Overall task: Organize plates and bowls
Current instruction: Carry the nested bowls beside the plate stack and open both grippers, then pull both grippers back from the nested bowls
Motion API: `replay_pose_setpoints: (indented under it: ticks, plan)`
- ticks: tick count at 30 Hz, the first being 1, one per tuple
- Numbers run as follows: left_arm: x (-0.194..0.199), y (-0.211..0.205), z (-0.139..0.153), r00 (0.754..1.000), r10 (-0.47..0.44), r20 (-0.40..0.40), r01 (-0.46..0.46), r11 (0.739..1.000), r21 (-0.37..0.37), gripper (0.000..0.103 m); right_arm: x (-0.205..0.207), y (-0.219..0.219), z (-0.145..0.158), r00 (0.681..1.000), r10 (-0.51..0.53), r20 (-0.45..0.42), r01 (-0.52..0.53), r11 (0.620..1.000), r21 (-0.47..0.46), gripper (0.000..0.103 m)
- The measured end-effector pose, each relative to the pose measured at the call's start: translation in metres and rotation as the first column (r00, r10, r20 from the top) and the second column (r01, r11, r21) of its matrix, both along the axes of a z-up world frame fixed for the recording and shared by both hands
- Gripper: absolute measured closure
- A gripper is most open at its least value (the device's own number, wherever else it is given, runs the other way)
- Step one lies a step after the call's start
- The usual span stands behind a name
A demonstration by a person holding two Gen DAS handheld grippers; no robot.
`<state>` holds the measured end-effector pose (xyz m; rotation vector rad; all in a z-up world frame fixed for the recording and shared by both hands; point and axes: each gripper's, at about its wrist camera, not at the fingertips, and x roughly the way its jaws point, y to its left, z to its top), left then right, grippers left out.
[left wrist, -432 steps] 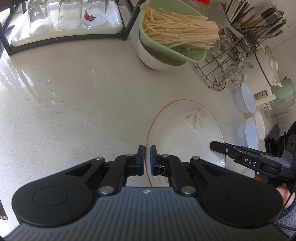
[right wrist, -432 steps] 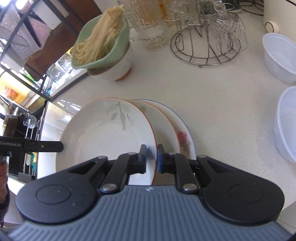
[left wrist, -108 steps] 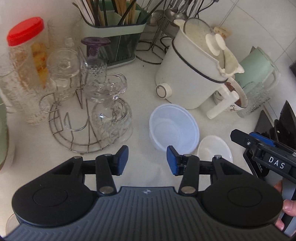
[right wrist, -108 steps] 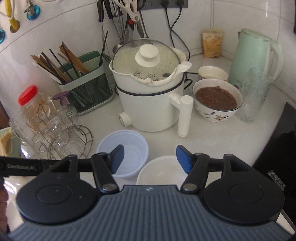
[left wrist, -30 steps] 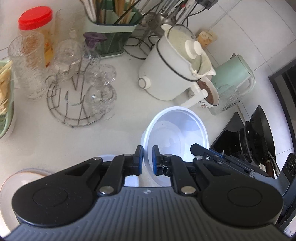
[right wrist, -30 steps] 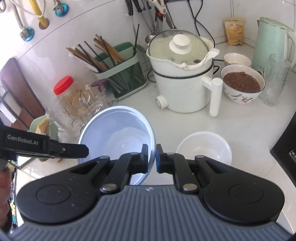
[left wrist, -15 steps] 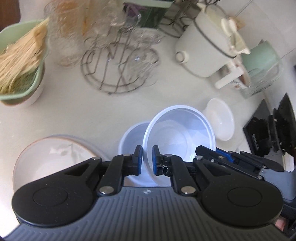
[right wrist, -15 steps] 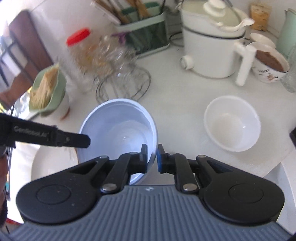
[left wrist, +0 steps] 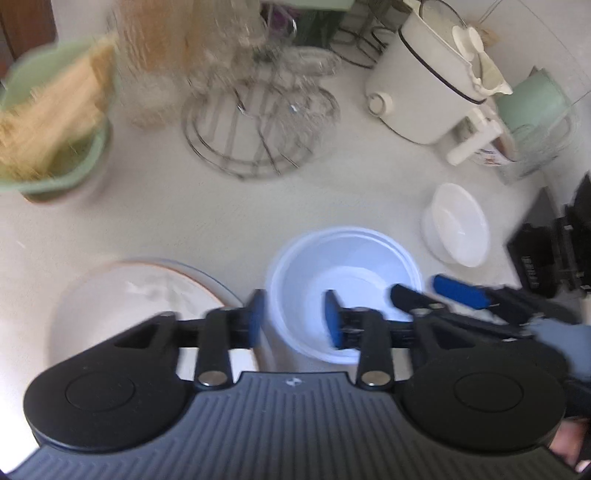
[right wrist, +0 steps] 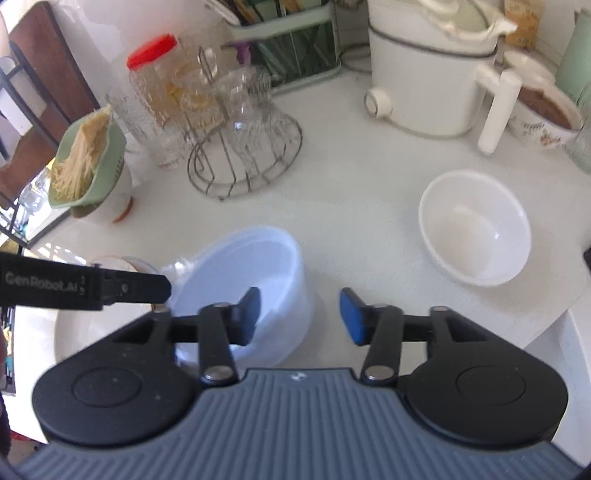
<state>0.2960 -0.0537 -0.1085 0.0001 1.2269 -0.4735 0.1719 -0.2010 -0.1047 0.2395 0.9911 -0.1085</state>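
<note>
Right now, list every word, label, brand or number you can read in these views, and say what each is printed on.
"GenRobot.AI": white print on the side of the left gripper, seen in the right wrist view.
Yellow packet by the wall: print too blurred to read.
Flowered bowl: painted pattern only, no words.
Small logo on each camera's own grey housing: too small to read.
Left wrist view: nothing readable.
</note>
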Motion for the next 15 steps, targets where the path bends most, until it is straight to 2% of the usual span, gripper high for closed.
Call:
replay_pose_setpoints:
  ticks: [10,15]
  plan:
    - [-0.004,0.009,0.035,0.996,0.017,0.087,-0.012,0.998,-0.065,0.058,-0.010,-0.023,0.034,0.990,-0.099,0.100,0.097,0.995,0.020,0.051]
    - [-0.008,0.010,0.059,0.989,0.024,0.147,-0.012,0.996,-0.087,0.058,-0.023,-0.027,0.059,0.975,-0.113,0.190,0.112,0.994,0.015,0.051]
